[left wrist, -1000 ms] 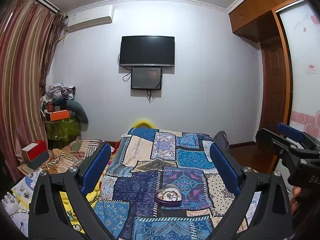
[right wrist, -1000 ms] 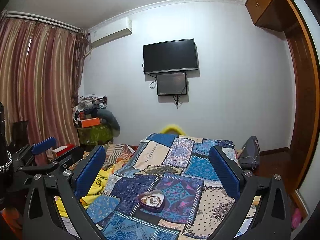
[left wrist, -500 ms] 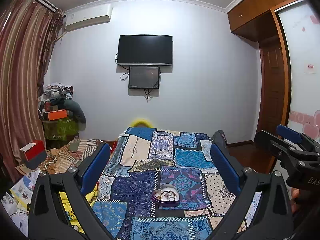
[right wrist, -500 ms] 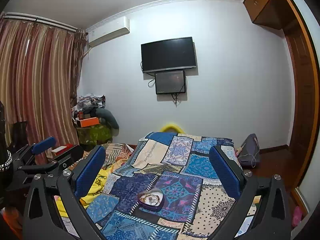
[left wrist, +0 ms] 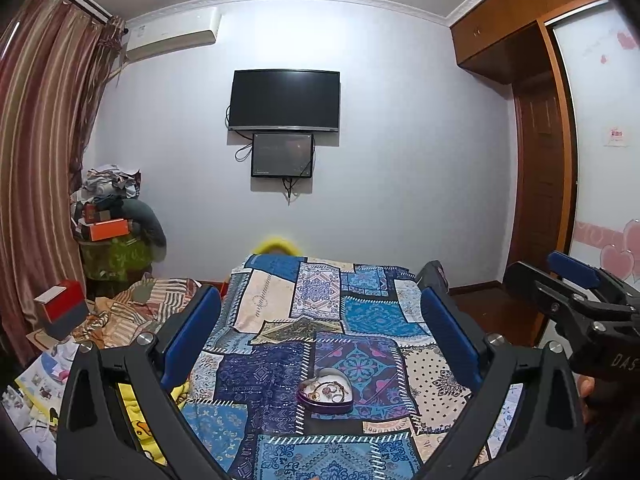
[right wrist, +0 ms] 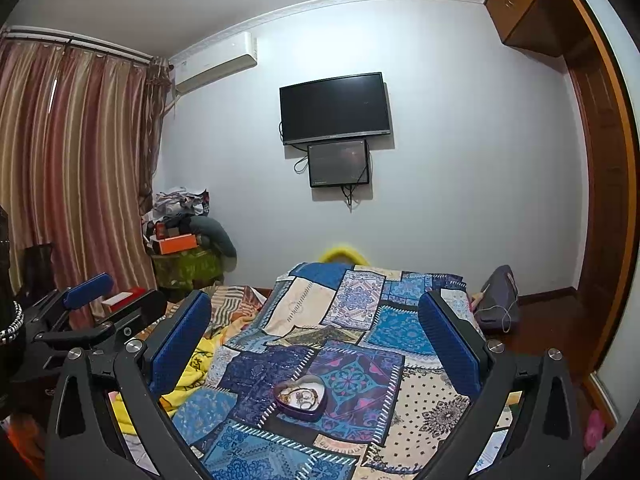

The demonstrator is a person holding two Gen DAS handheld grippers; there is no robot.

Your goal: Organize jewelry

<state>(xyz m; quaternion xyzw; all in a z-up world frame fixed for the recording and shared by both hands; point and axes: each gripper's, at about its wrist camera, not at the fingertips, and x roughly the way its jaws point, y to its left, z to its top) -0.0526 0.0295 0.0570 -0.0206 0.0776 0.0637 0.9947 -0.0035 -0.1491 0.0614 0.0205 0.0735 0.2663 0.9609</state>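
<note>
— What are the two tools doing from where you stand?

— The left hand-held gripper (left wrist: 320,332) has its blue-padded jaws spread wide with nothing between them, held above the bed. The right hand-held gripper (right wrist: 316,334) is just the same: jaws far apart, empty, also up in the air. They sit side by side; the right one shows at the right edge of the left camera's view, the left one at the left edge of the right camera's.

— And the jewelry?

— It lies in a small heart-shaped purple tin with a pale lining (left wrist: 325,391), open-topped, resting flat on the blue patchwork bedspread (left wrist: 360,312). Inside is a tangle of gold-coloured chains and rings (right wrist: 301,395); I cannot make out single pieces. Neither tool touches the tin; it sits below and ahead of both.

— Anything round about?

— A yellow cloth (right wrist: 196,364) is bunched at the left side of the bed. On the far wall hangs a black flat television (left wrist: 285,100) with a smaller dark screen (left wrist: 282,155) beneath it. Striped reddish curtains (right wrist: 72,168) cover the left side.
</note>
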